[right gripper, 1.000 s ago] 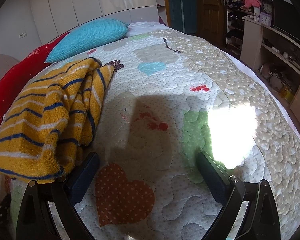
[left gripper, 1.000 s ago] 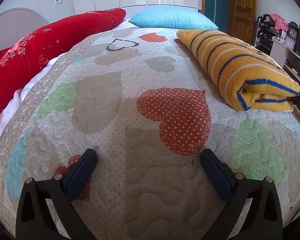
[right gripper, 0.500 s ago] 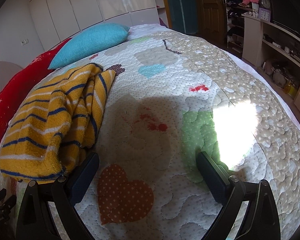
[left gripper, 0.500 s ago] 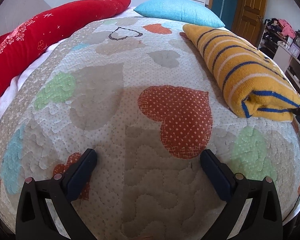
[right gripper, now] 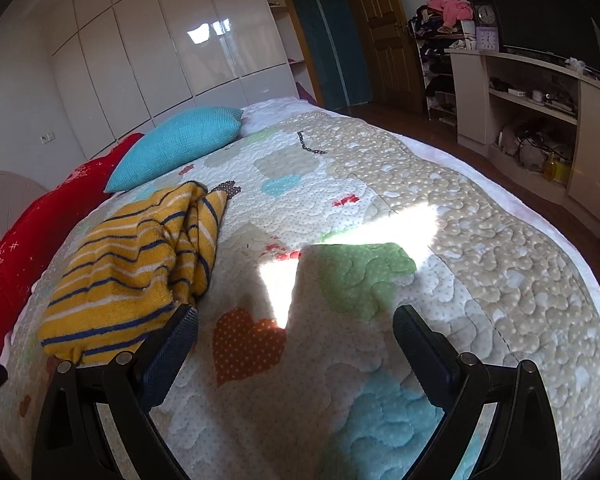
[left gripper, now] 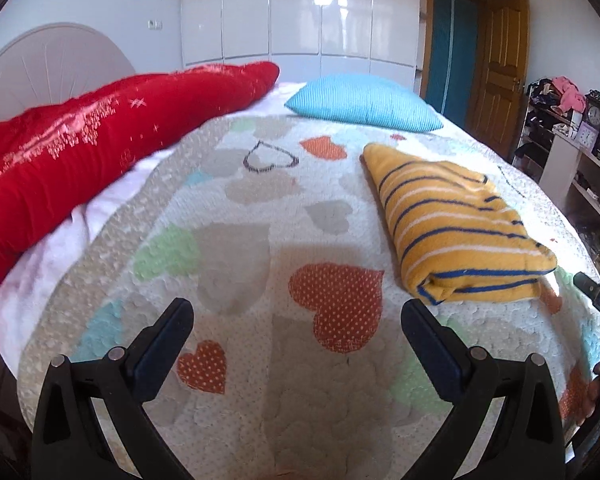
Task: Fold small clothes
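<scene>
A yellow garment with blue and white stripes (left gripper: 456,224) lies folded in a bundle on the heart-patterned quilt (left gripper: 240,240). In the left wrist view it is ahead and to the right of my left gripper (left gripper: 296,312), which is open and empty above the quilt. In the right wrist view the same garment (right gripper: 136,264) lies to the left, its near edge just beyond the left finger (right gripper: 172,344) of my right gripper (right gripper: 296,320). The right gripper is open and empty.
A blue pillow (left gripper: 360,100) and a long red cushion (left gripper: 80,156) lie at the head of the bed. A shelf unit (right gripper: 540,120) with clutter stands beyond the bed's right side. A bright sun patch (right gripper: 364,236) falls on the quilt.
Both grippers have pulled back and risen away from the quilt, so more of the room shows. The garment lies as before. Both grippers stay open.
</scene>
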Motion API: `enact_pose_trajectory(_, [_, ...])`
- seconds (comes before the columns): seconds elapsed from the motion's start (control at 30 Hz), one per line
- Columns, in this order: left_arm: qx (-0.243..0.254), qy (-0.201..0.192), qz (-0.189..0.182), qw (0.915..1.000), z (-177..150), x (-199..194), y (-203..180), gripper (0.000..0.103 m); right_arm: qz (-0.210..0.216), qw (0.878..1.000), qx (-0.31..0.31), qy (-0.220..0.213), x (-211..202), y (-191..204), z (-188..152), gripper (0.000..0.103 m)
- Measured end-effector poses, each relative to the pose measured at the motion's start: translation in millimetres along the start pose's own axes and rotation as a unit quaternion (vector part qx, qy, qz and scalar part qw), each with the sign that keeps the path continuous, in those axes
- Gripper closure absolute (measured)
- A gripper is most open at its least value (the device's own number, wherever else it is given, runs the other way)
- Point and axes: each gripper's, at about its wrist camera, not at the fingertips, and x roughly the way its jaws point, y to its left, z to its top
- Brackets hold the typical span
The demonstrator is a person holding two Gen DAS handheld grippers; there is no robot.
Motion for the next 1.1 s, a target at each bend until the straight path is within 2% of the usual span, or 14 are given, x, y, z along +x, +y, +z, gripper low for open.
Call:
enact_pose_trajectory(0.1, [-0.018,-0.020,-0.017,0.9995,8.7,-21.4,-1.0,0.000,0.006,1.000,-0.015,-0.026,-24.2,13.6,-5.5,0.003])
enact_pose_trajectory(0.23, [-0.035,0.011,-0.026,0.9990,10.9,-21.3,-4.0,0.000,0.023,0.998,-0.040,-0.047,-47.6,38.3,-7.8,0.003])
enact_pose_trajectory(0.43, [-0.018,0.031,-0.002,0.9994,-1.3,-19.7,-10.0,0.000,0.034,0.994,-0.101,-0.028,-49.8,74.1,-16.0,0.003])
enact_pose_trajectory(0.6, [-0.010,0.041,0.003,0.9991,-7.1,-15.9,-9.3,0.000,0.047,0.993,-0.110,-0.009,-46.5,84.7,-26.0,0.003])
enact_pose_trajectory(0.87, [-0.014,0.067,-0.004,0.9976,-15.4,-5.7,-8.9,0.000,0.049,0.990,-0.129,-0.004,-43.7,95.3,-31.2,0.003])
enact_pose_trajectory(1.1, [0.002,0.083,-0.003,0.9965,-21.9,0.2,-18.3,0.000,0.049,0.991,-0.126,0.001,-42.6,93.5,-34.1,0.003])
